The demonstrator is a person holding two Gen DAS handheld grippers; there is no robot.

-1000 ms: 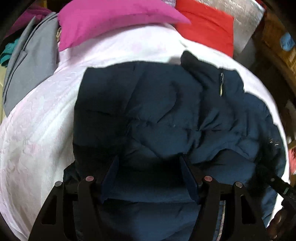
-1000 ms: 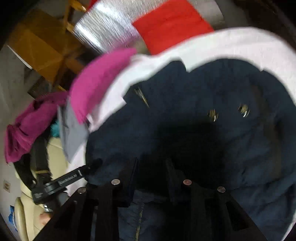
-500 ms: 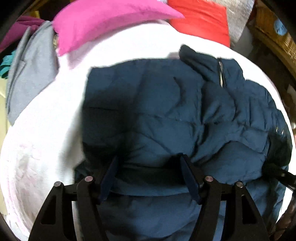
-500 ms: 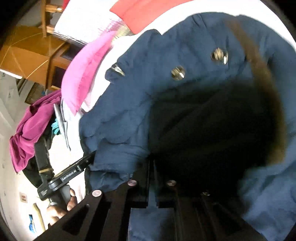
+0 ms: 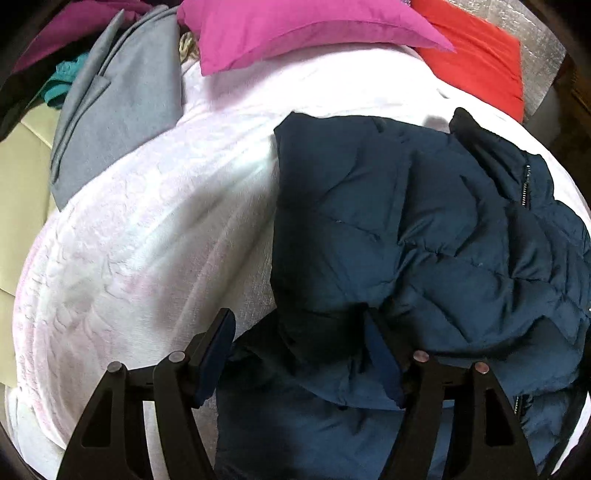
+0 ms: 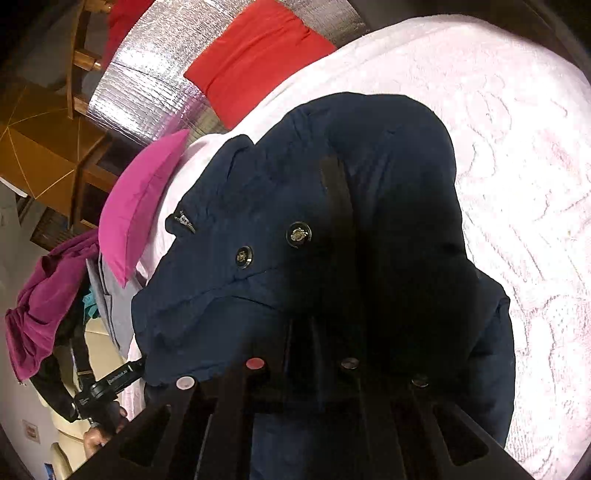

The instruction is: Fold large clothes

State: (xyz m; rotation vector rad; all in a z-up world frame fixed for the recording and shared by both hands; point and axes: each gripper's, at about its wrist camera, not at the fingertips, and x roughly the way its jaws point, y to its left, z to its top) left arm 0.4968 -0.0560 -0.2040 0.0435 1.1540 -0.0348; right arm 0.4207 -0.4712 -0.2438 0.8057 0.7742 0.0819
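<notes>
A navy quilted jacket [image 5: 406, 229] lies crumpled on a white blanket [image 5: 140, 258] in the left wrist view. Over its near left edge hangs my left gripper [image 5: 299, 321], jaws opening. A fold of jacket lies between the pads, loose. One finger [image 5: 218, 343] is above the blanket, the other finger [image 5: 382, 362] above the jacket. In the right wrist view the jacket [image 6: 258, 206] bulges up with two snap buttons [image 6: 299, 234] showing. My right gripper [image 6: 299, 332] is shut on its dark fabric, fingertips lost in shadow. The left gripper's handle [image 6: 110, 384] shows at the lower left.
A magenta pillow [image 5: 295, 29], a red cushion [image 5: 476, 62] and silver foil padding [image 6: 155, 74] line the far edge. Grey folded cloth [image 5: 118, 110] and purple clothes [image 6: 40, 295] lie to the left. A wooden chair [image 6: 48, 147] stands beyond. A hand [image 6: 96, 439] grips the left handle.
My right gripper's jaws closed on the jacket and pulled it up into a hump. My left gripper slid left, so the jacket now sits to the right and more blanket shows.
</notes>
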